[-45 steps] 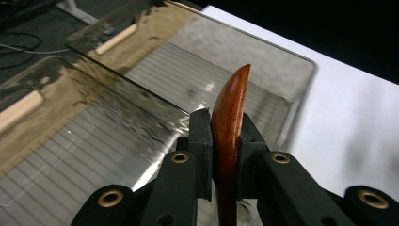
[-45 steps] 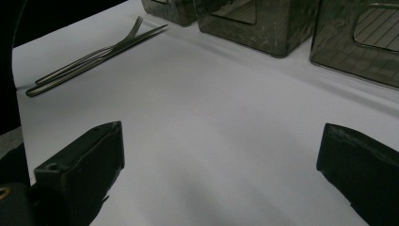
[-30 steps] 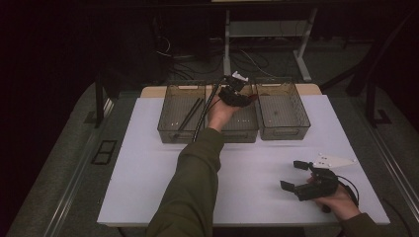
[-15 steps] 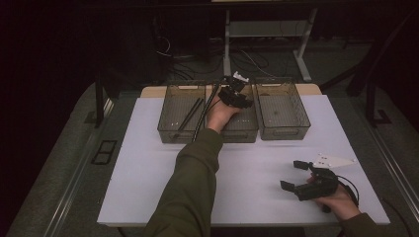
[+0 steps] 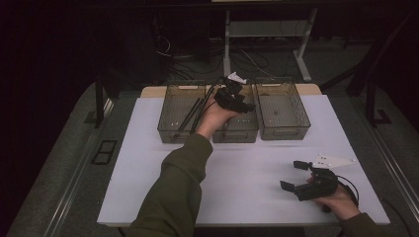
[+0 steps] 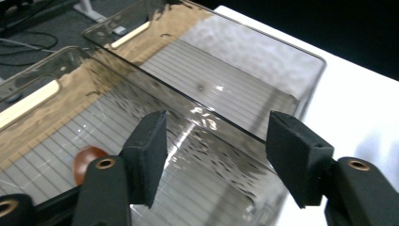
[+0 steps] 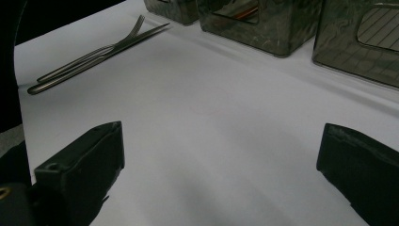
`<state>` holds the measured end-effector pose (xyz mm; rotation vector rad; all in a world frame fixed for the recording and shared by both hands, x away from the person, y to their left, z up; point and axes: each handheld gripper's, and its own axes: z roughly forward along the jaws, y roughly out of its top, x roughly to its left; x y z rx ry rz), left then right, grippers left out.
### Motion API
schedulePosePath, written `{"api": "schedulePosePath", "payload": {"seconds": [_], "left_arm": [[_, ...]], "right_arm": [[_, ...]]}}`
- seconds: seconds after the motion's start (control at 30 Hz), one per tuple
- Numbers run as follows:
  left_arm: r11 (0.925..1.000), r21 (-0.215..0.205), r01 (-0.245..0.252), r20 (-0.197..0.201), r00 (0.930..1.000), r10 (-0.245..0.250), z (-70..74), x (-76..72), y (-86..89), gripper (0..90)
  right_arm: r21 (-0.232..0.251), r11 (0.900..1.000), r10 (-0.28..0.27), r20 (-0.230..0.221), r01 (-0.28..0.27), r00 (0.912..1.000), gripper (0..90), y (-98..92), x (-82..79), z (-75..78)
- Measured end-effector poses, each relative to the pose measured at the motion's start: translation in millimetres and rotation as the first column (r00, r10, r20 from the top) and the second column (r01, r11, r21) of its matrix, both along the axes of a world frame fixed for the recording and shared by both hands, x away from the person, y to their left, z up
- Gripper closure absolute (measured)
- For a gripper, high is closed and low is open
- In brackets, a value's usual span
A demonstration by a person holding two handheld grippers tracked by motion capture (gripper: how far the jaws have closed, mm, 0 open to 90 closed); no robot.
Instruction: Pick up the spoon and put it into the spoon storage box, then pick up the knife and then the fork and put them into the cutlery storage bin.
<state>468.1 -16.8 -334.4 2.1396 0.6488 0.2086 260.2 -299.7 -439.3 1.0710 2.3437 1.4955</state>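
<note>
Three smoky clear bins stand in a row at the table's far side. My left gripper (image 5: pixel 239 101) hovers over the middle bin (image 5: pixel 237 133). Its jaws have just been opening and stand open (image 6: pixel 216 127) with nothing between them. A brown rounded object (image 6: pixel 87 160) lies on that bin's floor, below the left jaw. The right bin (image 6: pixel 263 70) beyond holds just a small speck. Low over the near right of the white table, my right gripper (image 5: pixel 292 175) is open (image 7: pixel 221 146) and holds nothing. A fork and a second thin metal utensil (image 7: pixel 94 54) lie on the table ahead of it.
The left bin (image 5: pixel 173 116) has dark thin rods (image 5: pixel 192 113) leaning in it. The person's left sleeve (image 5: pixel 173 192) crosses the middle of the white table (image 5: pixel 257 163). Dark floor, cables and desk legs lie beyond the far edge.
The left hand has shifted slightly over the middle bin. The right hand and its gripper have stayed where they were.
</note>
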Motion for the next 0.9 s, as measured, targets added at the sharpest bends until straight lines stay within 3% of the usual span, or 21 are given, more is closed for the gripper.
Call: {"api": "schedulePosePath", "payload": {"seconds": [0.27,0.33,0.43,0.6,0.9], "left_arm": [[0.9996,-0.012,0.026,0.007,0.9996,-0.026,4.4,-22.6,12.3,34.0],[0.9994,0.002,0.036,0.010,0.9993,-0.036,5.4,-27.9,16.7,33.7],[0.9989,0.021,0.041,0.018,0.9990,-0.042,4.8,-32.9,21.9,33.0],[0.9993,-0.002,0.036,0.008,0.9993,-0.036,1.7,-44.0,30.5,32.2],[0.9982,0.012,0.058,0.016,0.9982,-0.058,-4.4,-67.0,47.4,28.7]], "right_arm": [[-0.006,1.000,-0.004,-0.003,0.004,1.0000,0.8,0.1,0.0,-0.1],[-0.007,1.000,-0.005,-0.002,0.005,1.0000,0.8,0.0,-0.1,-0.1],[-0.008,1.000,-0.005,-0.004,0.005,1.0000,0.8,0.0,-0.2,-0.2],[-0.010,1.000,-0.005,-0.002,0.005,1.0000,0.8,-0.1,-0.1,-0.3],[-0.014,1.000,-0.008,-0.001,0.008,1.0000,0.8,0.1,1.0,-1.1]]}}
